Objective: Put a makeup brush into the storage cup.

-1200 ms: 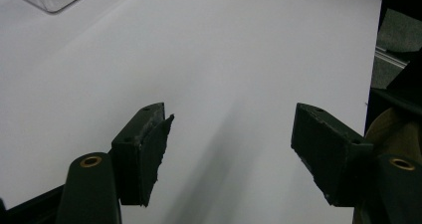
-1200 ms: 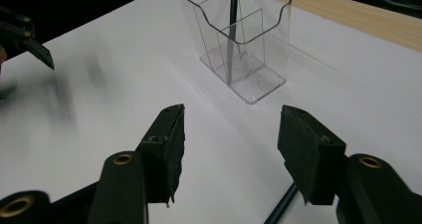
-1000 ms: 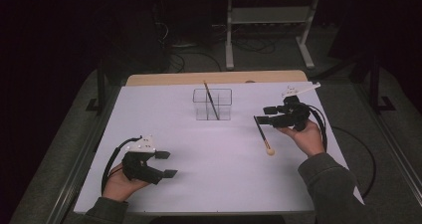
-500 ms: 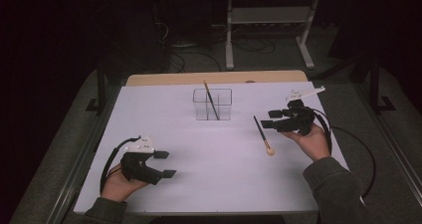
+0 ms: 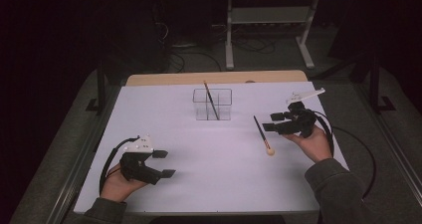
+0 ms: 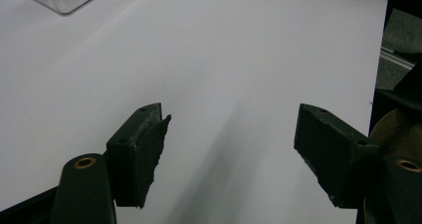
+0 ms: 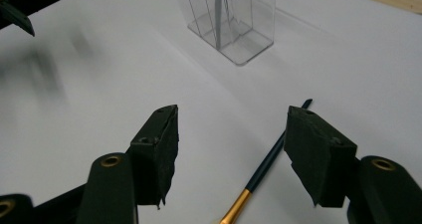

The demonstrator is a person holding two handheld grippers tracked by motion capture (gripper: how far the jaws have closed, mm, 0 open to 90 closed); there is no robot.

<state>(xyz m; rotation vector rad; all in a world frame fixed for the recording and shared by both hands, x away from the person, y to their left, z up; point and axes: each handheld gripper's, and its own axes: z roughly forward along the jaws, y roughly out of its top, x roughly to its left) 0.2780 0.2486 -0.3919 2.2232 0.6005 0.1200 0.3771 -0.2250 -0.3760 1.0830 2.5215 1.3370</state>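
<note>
Bright white table (image 5: 209,154) — dark surroundings, slight blur.

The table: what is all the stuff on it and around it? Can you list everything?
Paintbrush: one, dark handle with gold band and pale end, lying on the table beside the right claw.
Clear holder: one, see-through, far middle of the table.
Brush in holder: one, dark, leaning inside it.
Table: one, white top, wooden strip along the far edge.
Metal stand: one, pale grey, on the floor behind.
Left claw: black, open, holding nothing, near left.
Right claw: black, open, holding nothing, right side.
</note>
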